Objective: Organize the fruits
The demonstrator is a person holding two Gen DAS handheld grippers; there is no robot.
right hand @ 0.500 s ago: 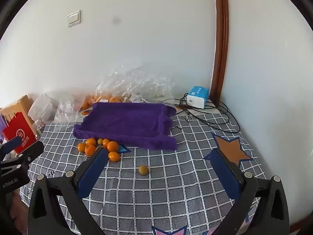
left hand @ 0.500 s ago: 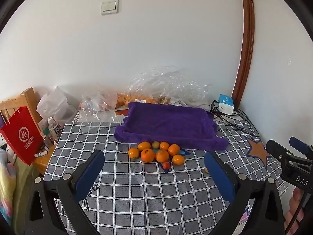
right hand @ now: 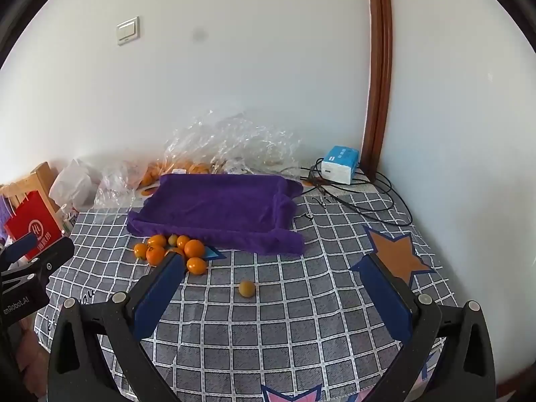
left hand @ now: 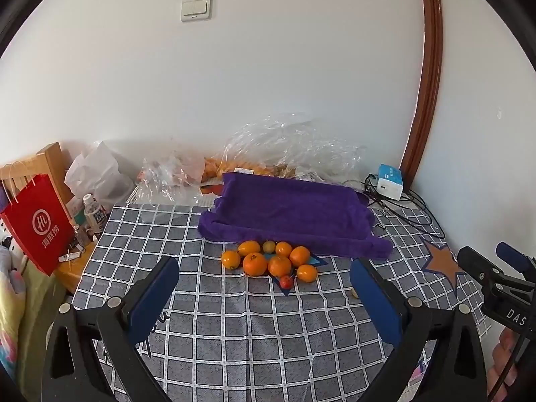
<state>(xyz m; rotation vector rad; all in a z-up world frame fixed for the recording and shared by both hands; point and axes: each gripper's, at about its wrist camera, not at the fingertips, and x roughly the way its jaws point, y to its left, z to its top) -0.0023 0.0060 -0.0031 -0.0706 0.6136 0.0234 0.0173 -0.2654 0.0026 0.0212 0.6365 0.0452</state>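
Checked tablecloth (left hand: 234, 335), fruit pile (left hand: 268, 261) beyond open left gripper (left hand: 264, 298)

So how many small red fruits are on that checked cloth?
1: a red fruit at the near edge of the orange pile, before the purple towel. Others may hide behind the oranges.

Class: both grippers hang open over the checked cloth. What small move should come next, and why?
Probably ease the right gripper forward and down onto the stray fruit. It lies alone, apart from the orange cluster by the purple towel, roughly between the open jaws.
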